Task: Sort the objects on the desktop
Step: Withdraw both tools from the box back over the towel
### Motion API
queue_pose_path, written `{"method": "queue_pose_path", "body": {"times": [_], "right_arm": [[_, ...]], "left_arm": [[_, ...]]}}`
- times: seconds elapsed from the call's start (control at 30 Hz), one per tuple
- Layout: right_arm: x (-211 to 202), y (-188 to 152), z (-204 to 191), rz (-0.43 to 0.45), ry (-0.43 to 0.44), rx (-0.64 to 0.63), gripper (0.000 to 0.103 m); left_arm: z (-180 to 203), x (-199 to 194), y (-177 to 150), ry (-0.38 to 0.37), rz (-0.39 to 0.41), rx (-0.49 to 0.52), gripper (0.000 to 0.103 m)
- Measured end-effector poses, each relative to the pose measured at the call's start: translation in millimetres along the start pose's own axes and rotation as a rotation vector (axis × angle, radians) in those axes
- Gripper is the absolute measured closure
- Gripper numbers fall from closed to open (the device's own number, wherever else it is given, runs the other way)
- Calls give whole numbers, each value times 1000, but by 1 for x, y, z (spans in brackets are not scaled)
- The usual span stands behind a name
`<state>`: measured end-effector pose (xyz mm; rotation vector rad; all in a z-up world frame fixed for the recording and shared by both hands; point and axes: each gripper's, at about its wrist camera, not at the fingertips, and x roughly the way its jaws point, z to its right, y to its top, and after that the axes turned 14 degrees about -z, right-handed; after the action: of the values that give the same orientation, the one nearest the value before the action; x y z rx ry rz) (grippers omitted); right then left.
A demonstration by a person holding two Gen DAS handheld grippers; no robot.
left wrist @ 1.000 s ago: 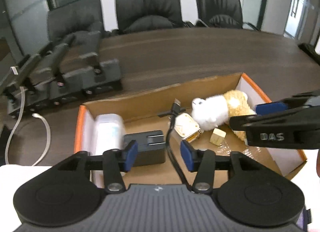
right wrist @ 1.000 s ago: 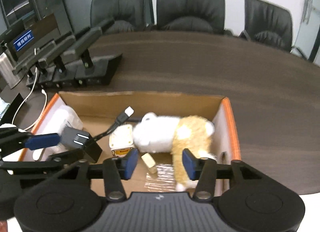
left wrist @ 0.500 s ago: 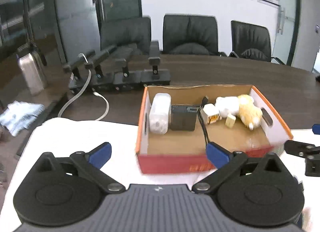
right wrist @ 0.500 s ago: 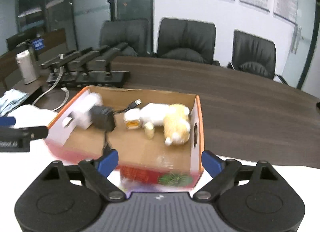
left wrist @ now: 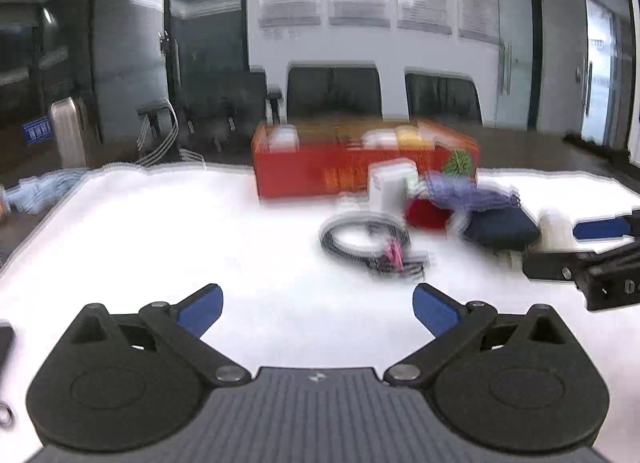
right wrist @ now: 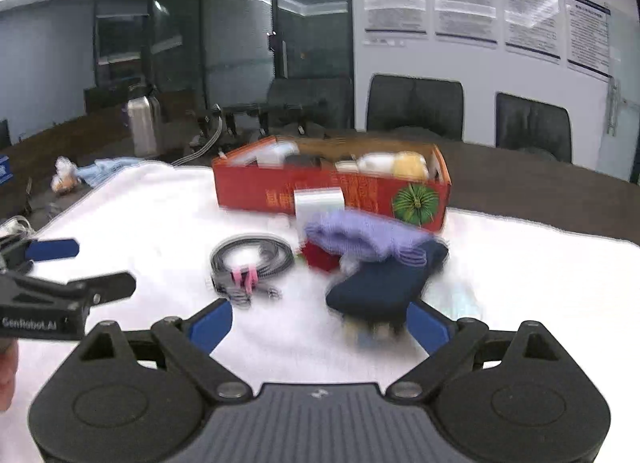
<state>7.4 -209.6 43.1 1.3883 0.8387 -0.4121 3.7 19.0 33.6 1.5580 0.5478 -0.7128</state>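
Observation:
A red cardboard box (left wrist: 320,171) (right wrist: 276,191) holding a plush toy and chargers stands at the far edge of the white cloth (left wrist: 160,243). In front of it lie a coiled grey cable with a pink tie (left wrist: 364,241) (right wrist: 252,259), a white charger block (left wrist: 390,187) (right wrist: 318,203), a purple cloth (left wrist: 468,191) (right wrist: 360,239), a red thing (left wrist: 426,215) and a dark blue cloth (left wrist: 500,227) (right wrist: 380,287). My left gripper (left wrist: 316,303) (right wrist: 92,265) is wide open and empty. My right gripper (right wrist: 320,319) (left wrist: 560,249) is opening; the dark blue cloth lies just ahead of it, untouched.
A steel flask (left wrist: 70,131) (right wrist: 142,127) and a light blue rag (left wrist: 40,187) sit at the left on the dark wooden table (right wrist: 540,191). Black office chairs (left wrist: 334,93) line the far side. Bare white cloth stretches left of the cable.
Both grippers pulled back from above the box's inside to low over the white cloth, and their jaws spread wide. The loose items in front of the box came into view.

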Motion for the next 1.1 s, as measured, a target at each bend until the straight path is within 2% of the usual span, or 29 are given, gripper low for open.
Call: {"method": "queue_pose_path", "body": {"times": [0.13, 0.2, 0.3, 0.47, 0.73, 0.83, 0.9, 0.97, 1.1], "right_arm": [[15, -17, -1, -18, -41, 9, 9], [23, -21, 5, -46, -16, 42, 9], [32, -24, 12, -80, 5, 85, 9], [40, -32, 13, -91, -18, 96, 9], [46, -31, 3, -114, -48, 49, 9], [42, -33, 9, -93, -23, 79, 9], [42, -33, 13, -92, -3, 99, 9], [42, -33, 12, -94, -7, 97, 9], [39, -34, 11, -77, -12, 97, 9]], "left_arm": [[10, 15, -12, 8, -47, 68, 0], [12, 23, -13, 10, -59, 85, 0], [10, 29, -16, -24, -75, 76, 0], [9, 40, -17, -59, -142, 57, 0], [9, 38, -18, -70, -144, 49, 0], [15, 31, -18, -47, -121, 101, 0], [17, 21, -12, -67, -86, 160, 0], [16, 13, 0, -104, -48, 222, 0], [15, 18, 33, -128, -36, 280, 0]]}}
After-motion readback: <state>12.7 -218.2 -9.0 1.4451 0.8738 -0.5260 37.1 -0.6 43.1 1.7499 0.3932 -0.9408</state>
